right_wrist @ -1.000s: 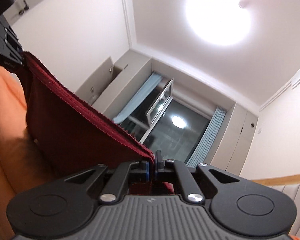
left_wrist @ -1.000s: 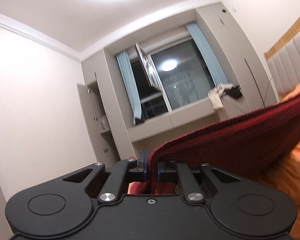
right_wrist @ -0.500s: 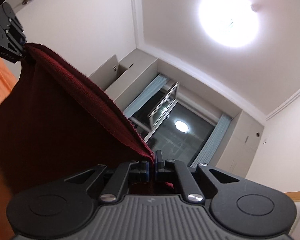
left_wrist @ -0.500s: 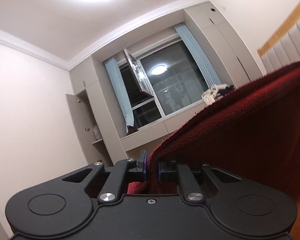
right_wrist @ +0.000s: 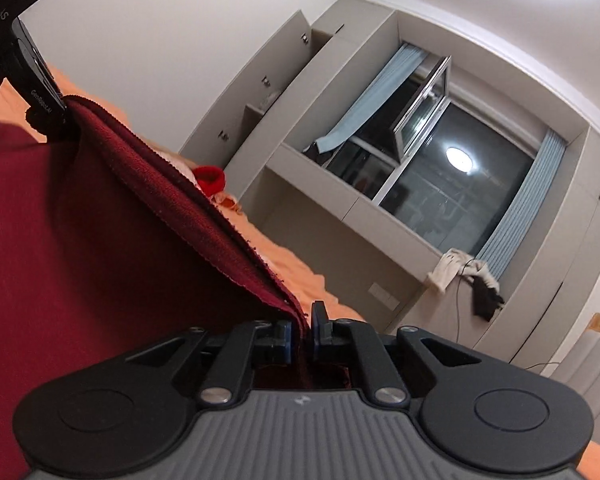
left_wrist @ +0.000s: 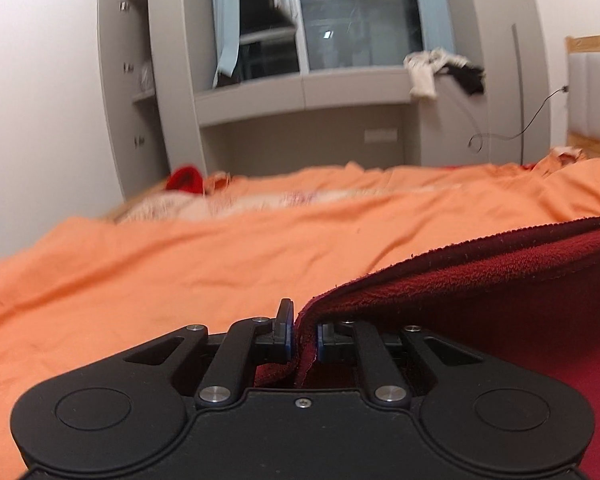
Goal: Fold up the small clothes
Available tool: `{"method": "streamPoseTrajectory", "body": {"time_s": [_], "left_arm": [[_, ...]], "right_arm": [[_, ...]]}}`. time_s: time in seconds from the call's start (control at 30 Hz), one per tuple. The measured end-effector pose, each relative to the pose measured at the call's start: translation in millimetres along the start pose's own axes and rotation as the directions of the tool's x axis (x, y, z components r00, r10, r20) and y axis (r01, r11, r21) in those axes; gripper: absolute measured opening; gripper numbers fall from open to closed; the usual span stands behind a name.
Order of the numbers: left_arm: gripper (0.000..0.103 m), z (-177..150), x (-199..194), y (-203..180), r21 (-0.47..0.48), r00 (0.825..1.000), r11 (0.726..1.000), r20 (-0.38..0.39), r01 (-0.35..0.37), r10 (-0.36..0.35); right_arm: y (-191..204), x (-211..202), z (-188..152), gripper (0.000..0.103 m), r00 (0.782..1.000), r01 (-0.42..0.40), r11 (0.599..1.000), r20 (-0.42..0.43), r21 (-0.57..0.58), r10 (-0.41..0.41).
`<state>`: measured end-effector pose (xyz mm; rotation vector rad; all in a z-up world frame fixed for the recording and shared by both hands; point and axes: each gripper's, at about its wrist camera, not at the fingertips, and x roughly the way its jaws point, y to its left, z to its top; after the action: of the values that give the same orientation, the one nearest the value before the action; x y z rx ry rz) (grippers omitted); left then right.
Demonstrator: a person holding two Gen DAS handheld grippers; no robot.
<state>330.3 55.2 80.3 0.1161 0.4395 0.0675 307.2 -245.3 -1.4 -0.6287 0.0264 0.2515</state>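
Left gripper (left_wrist: 303, 336): from my seat I see its jaws nearly together, pinching one edge of the dark red fleece cloth (left_wrist: 480, 288), pads pressing the fabric from both sides.
Right gripper (right_wrist: 300, 334): jaws likewise almost closed, clamped on another edge of the same cloth (right_wrist: 100, 220); the fabric runs up between the pads.
Cloth, left wrist view: I read it spreading from the jaws out toward 3 o'clock, its hem arching above a lower layer, low over the orange bedsheet (left_wrist: 180, 264).
Cloth, right wrist view: it stretches from my jaws toward 10 o'clock, where the left gripper's black body (right_wrist: 40, 96) holds the far end; the edge between the two is fairly taut.
Bedsheet: rumpled, filling the middle of the left view; whether the cloth's lower part touches it I cannot tell.
Bright red item (left_wrist: 185, 179): small, at about 11 o'clock on the far side of the bed, well apart from the cloth.
Window (left_wrist: 340, 16): dark, at 12 o'clock in the left view, a ceiling lamp reflected in the glass, blue curtains on each side.
Ledge clothes (left_wrist: 440, 70): a white and a black piece draped at about 1 o'clock under the window.
Headboard (left_wrist: 592, 88): padded, wood-framed, at 2 o'clock.
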Motion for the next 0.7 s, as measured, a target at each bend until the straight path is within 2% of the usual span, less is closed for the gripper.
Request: {"method": "streamPoseTrajectory", "body": {"time_s": [0.13, 0.2, 0.27, 0.3, 0.33, 0.37, 0.43, 0.57, 0.6, 0.7], "left_arm": [[0.015, -1.1, 45.6, 13.0, -0.067, 0.997, 0.997, -0.064, 0.033, -0.037], [0.019, -4.3, 64.4, 21.1, -0.123, 0.992, 0.990, -0.098, 0.072, -0.085], [0.023, -9.3, 75.7, 24.8, -0.153, 0.984, 0.984, -0.136, 0.094, -0.115], [0.028, -12.7, 78.5, 26.0, -0.164, 0.983, 0.982, -0.139, 0.098, -0.122], [0.038, -16.8, 78.8, 26.9, -0.173, 0.983, 0.980, -0.138, 0.098, -0.122], [0.046, -18.4, 77.8, 27.2, -0.176, 0.984, 0.980, -0.136, 0.093, -0.118], [0.083, -20.3, 74.2, 30.0, -0.183, 0.988, 0.980, -0.113, 0.081, -0.103], [0.094, -18.8, 53.4, 36.3, -0.240, 0.995, 0.968, -0.049, 0.072, -0.087], [0.098, -19.8, 51.4, 39.2, -0.250, 0.995, 0.966, -0.045, 0.070, -0.084], [0.098, -22.4, 50.9, 41.7, -0.238, 0.995, 0.970, -0.075, 0.040, -0.060]], "right_arm": [[7.9, 41.9, -13.1, 0.009, 0.998, -0.015, 0.999, -0.059, 0.029, 0.017], [9.7, 57.5, -20.3, 0.014, 0.994, -0.028, 0.999, -0.108, 0.043, 0.033], [12.3, 64.7, -33.1, 0.028, 0.988, -0.029, 0.997, -0.150, 0.078, 0.040], [11.4, 68.6, -36.9, 0.046, 0.984, -0.032, 0.995, -0.170, 0.095, 0.047], [10.0, 70.1, -37.8, 0.065, 0.982, -0.033, 0.994, -0.180, 0.108, 0.052], [7.2, 69.1, -39.9, 0.073, 0.982, -0.034, 0.992, -0.179, 0.123, 0.056], [0.5, 64.9, -41.2, 0.091, 0.984, -0.035, 0.988, -0.167, 0.150, 0.061], [-12.3, 56.6, -43.2, 0.098, 0.982, -0.040, 0.979, -0.171, 0.199, 0.075], [-16.3, 57.2, -44.1, 0.100, 0.980, -0.042, 0.977, -0.181, 0.211, 0.081], [-28.4, 56.8, -44.9, 0.102, 0.972, -0.026, 0.968, -0.220, 0.248, 0.083]]}}
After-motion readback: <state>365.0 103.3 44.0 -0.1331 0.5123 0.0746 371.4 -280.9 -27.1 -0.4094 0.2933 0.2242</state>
